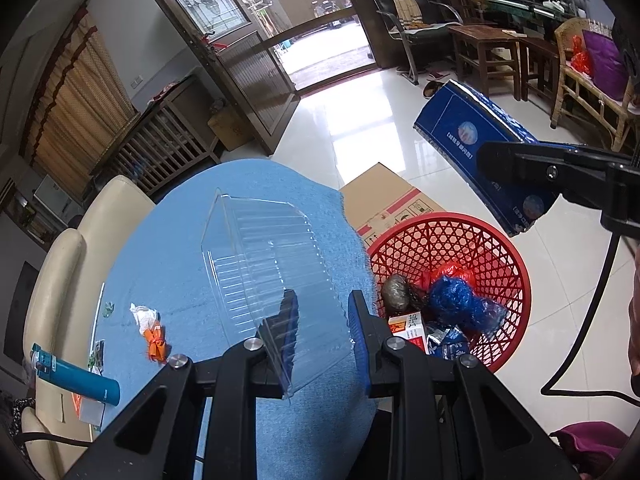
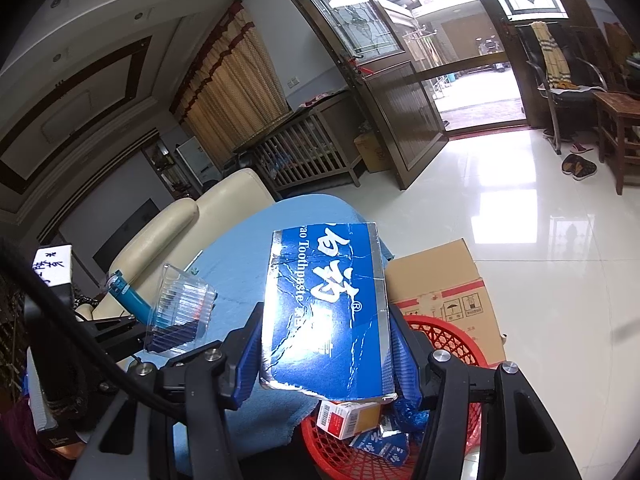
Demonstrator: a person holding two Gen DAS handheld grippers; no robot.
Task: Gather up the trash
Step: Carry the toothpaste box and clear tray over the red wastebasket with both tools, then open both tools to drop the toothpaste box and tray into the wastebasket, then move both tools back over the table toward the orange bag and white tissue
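Leftover bits on the blue-clothed bench (image 1: 192,264): teal tube (image 1: 76,376), orange-and-white wrapper (image 1: 150,330). Left gripper (image 1: 322,320) was pinching the rim of a clear plastic container (image 1: 260,264), held above the bench, just left of the red basket (image 1: 496,256). Right gripper (image 2: 326,344) was clamped on a crumpled blue toothpaste box (image 2: 326,304), hanging over the basket's near rim. Looked like mid-carry, both loads ready to dump. Next: swing the container right over the basket, then release both.
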